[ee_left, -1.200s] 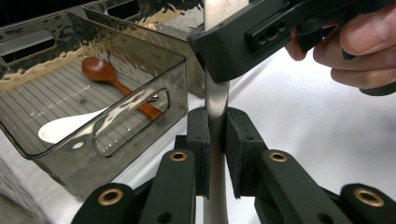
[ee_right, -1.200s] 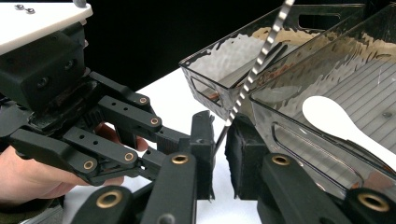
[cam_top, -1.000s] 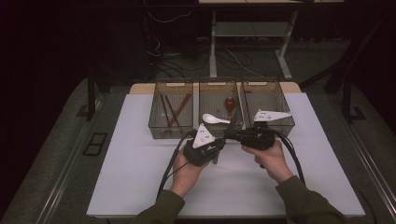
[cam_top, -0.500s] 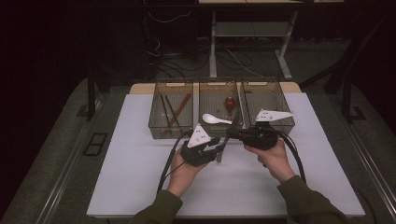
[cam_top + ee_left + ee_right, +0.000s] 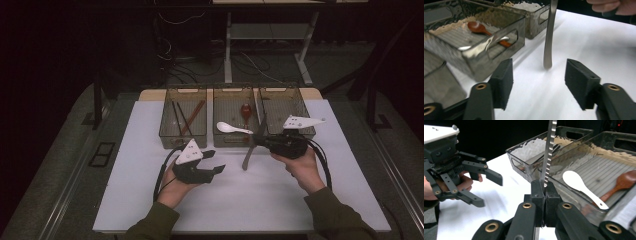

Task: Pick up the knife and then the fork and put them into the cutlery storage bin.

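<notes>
Gripping one knife (image 5: 251, 148), right gripper (image 5: 263, 141) clamped, left gripper (image 5: 214, 161) just opening, empty, three trays (image 5: 184, 140).

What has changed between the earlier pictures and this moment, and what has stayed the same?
The left gripper has let go of the knife: its fingers have just been opening, nothing is between them now, and it has pulled away to the left. The right gripper stays shut on the knife blade, holding it tilted in front of the trays. The white spoon, brown spoon and chopsticks lie as before.
</notes>
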`<state>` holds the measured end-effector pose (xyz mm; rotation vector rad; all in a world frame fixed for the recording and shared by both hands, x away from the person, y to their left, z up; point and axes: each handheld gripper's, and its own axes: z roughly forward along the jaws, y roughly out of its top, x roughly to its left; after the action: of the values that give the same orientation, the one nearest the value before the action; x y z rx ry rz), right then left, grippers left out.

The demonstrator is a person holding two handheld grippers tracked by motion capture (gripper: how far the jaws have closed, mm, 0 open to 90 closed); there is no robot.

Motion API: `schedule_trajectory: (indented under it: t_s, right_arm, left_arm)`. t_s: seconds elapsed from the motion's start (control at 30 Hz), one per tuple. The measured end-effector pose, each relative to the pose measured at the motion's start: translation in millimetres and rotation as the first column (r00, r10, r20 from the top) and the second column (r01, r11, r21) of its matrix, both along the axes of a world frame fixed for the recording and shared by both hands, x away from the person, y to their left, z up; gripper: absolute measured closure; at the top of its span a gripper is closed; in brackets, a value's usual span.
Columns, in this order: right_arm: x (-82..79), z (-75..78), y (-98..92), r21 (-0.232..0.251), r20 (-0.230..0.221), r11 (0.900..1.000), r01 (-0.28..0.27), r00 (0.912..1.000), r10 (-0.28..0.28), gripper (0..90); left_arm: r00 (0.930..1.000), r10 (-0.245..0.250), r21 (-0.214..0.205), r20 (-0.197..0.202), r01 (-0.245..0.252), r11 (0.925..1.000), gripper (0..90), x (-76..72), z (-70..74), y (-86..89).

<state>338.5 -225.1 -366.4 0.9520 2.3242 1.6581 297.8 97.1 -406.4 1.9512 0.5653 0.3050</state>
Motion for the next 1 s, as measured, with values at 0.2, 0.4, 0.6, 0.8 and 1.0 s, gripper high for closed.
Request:
schedule_trajectory:
  t_s: [0.2, 0.4, 0.6, 0.8, 1.0]
  right_arm:
    - [1.2, 4.5, -11.1, 0.007, 0.013, 0.9997, 0.023, 0.9996, -0.023, 88.1]
    - [2.3, 7.8, -21.0, 0.002, 0.023, 0.9989, 0.047, 0.9986, -0.047, 88.1]
    - [3.6, 11.7, -31.8, -0.003, 0.029, 0.9973, 0.073, 0.9969, -0.073, 88.1]
    - [6.1, 18.0, -45.7, -0.011, 0.041, 0.9947, 0.102, 0.9940, -0.102, 88.1]
    - [6.6, 28.0, -59.8, -0.030, 0.049, 0.9910, 0.130, 0.9905, -0.129, 88.1]
  left_arm:
    - [0.9999, 0.010, -0.019, -0.006, -0.010, 0.9998, 29.5, -7.3, -5.2, 21.9]
    - [0.9998, 0.012, -0.009, -0.015, -0.012, 0.9999, 20.1, -18.1, -13.3, 36.5]
    - [0.9988, 0.039, -0.010, -0.031, -0.039, 0.9992, 12.7, -29.0, -22.5, 54.2]
    - [0.9969, 0.071, -0.004, -0.035, -0.071, 0.9975, 2.9, -32.4, -25.9, 60.9]
    - [0.9966, 0.069, -0.006, -0.045, -0.069, 0.9976, 0.0, -31.2, -27.4, 59.3]
